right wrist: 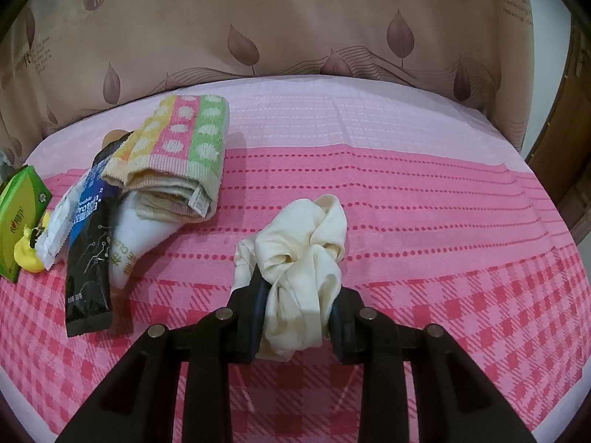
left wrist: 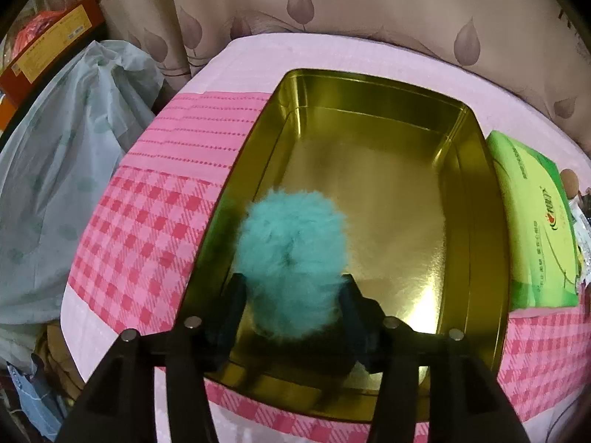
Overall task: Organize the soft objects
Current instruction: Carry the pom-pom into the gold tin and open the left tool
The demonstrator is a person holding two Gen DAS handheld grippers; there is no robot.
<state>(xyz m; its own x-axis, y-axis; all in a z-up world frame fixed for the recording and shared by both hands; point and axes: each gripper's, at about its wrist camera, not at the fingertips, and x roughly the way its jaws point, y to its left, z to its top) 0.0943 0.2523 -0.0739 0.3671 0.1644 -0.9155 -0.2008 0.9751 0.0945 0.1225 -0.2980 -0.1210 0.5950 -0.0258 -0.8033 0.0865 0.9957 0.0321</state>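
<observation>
A fluffy teal pompom (left wrist: 291, 236) sits inside the gold metal tin (left wrist: 469, 221), near its front left corner. My left gripper (left wrist: 293, 284) reaches down into the tin with its jaws spread wide on either side of the pompom; the fur brushes both fingers but is not squeezed. In the right wrist view my right gripper (right wrist: 295, 295) is shut on a crumpled cream cloth (right wrist: 299, 243), which bunches up out of the jaws above the pink checked cover (right wrist: 461, 221).
A green tissue pack (left wrist: 535, 229) lies right of the tin. Left of the right gripper lie a folded dotted towel (right wrist: 177, 155), a black-and-blue packet (right wrist: 88, 258), a white pouch (right wrist: 129, 243) and a small yellow toy (right wrist: 26, 254). A pale plastic bag (left wrist: 62, 170) hangs off the left edge.
</observation>
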